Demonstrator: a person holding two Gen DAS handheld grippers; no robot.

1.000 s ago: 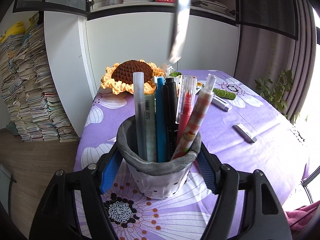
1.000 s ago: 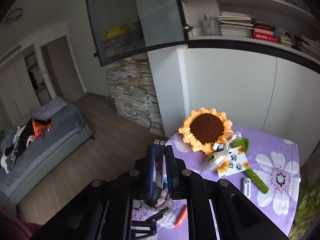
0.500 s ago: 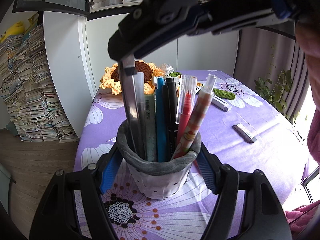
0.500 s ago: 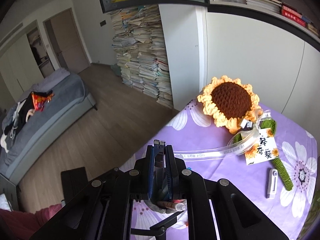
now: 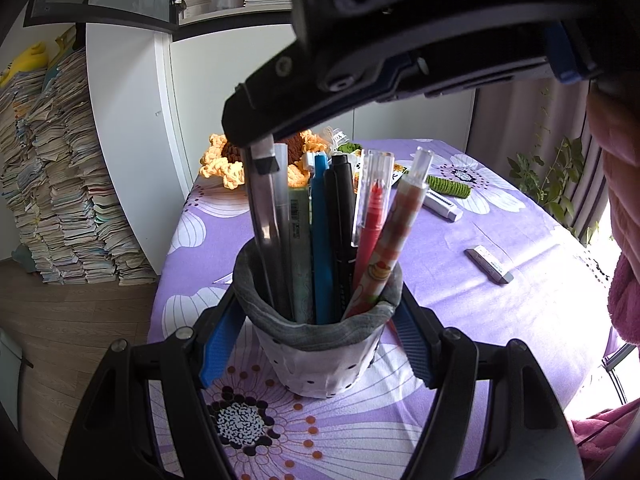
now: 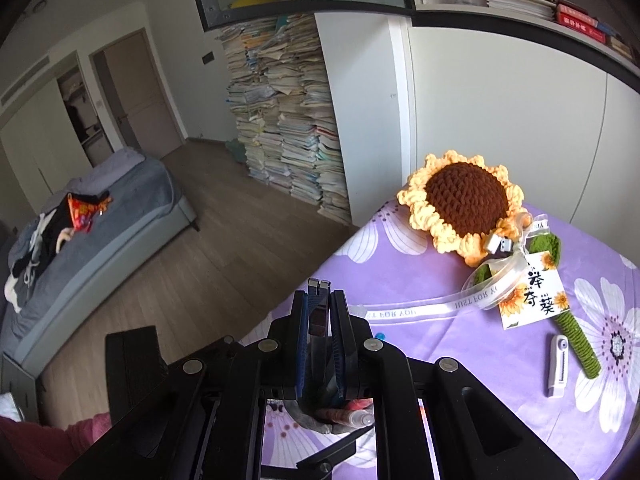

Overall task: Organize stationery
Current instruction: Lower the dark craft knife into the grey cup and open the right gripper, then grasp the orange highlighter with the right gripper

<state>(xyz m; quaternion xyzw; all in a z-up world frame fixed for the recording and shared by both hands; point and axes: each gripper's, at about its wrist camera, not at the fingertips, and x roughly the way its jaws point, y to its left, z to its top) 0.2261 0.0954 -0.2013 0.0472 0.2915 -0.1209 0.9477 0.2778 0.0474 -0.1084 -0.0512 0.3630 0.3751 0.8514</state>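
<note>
A grey-rimmed white dotted pen holder [image 5: 316,344] stands on the purple flowered tablecloth [image 5: 480,320] between the fingers of my left gripper [image 5: 316,344], which is shut on it. It holds several pens. My right gripper [image 6: 319,312] comes in from above in the left wrist view [image 5: 260,148]. It is shut on a clear grey pen [image 5: 264,216] whose lower end is inside the holder at its left side. In the right wrist view the pen's top [image 6: 319,285] sticks out between the shut fingers, with the holder's rim [image 6: 312,420] below.
A crocheted sunflower [image 6: 464,204] with ribbon and tag lies at the table's far end. A white correction tape [image 6: 558,364] and an eraser [image 5: 490,264] lie on the cloth. Stacks of books [image 5: 60,184] stand on the floor to the left.
My right gripper came down over the holder with the clear grey pen. The pen, high above the holder a second ago, now stands inside it. The left gripper has not moved.
</note>
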